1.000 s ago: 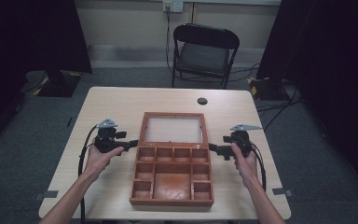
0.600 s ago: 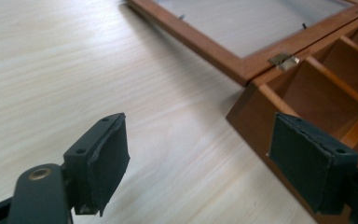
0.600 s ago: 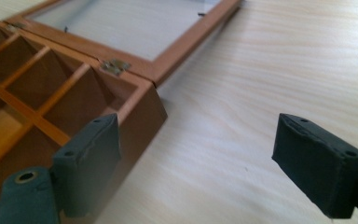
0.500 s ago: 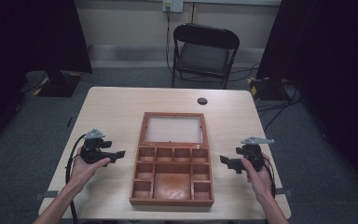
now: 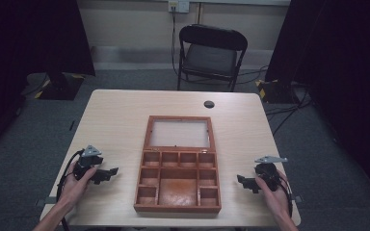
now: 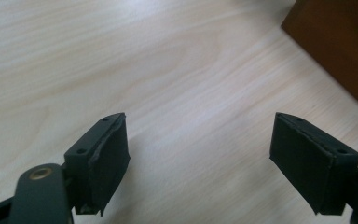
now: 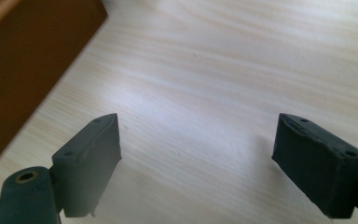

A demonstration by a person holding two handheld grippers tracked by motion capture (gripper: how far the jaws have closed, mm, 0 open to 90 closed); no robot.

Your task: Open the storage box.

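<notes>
Now | step: wooden box (image 5: 178, 168) lies opened mid-worktop (image 5: 120, 115), lid flat | left tool (image 5: 107, 174), right tool (image 5: 243, 183): jaws apart, empty, flanking box near front edge | next: judged done, else reach back in.

Brown wooden box (image 5: 178, 185) sits flat, lid thrown open and lying back showing its pale panel. Compartments are all empty, and it's centred toward the table's (image 5: 115, 115) near edge.

Reddish-brown wooden box (image 5: 178, 185), pale wood-grain table (image 5: 120, 120)
</notes>
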